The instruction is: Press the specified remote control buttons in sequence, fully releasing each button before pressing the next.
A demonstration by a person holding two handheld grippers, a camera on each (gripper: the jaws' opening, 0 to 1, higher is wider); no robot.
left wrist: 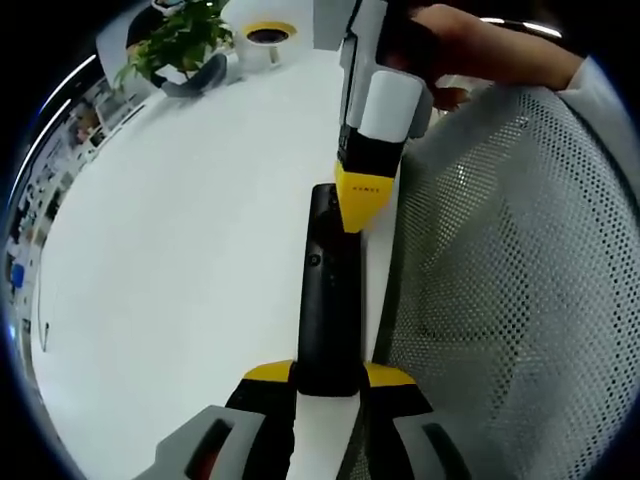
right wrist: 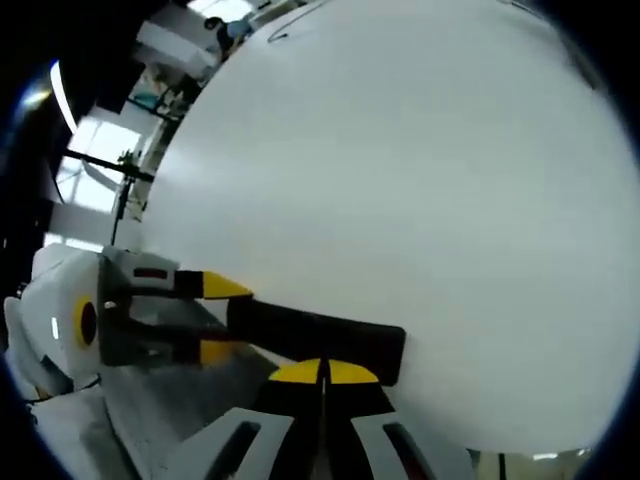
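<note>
- White table is seen under everything.
- Black remote is clamped at its near end by the left gripper, at the table edge.
- Right gripper, 2 jaws closed together, is set tip-down on the remote's far end.

**The room around your white table**

You are working at a big white table. At its far end you can see a green leafy plant and, beside the plant, a white thing with a yellow ring. A grey mesh chair back stands right at the table's edge. Past the table, bright windows let in daylight.
</note>
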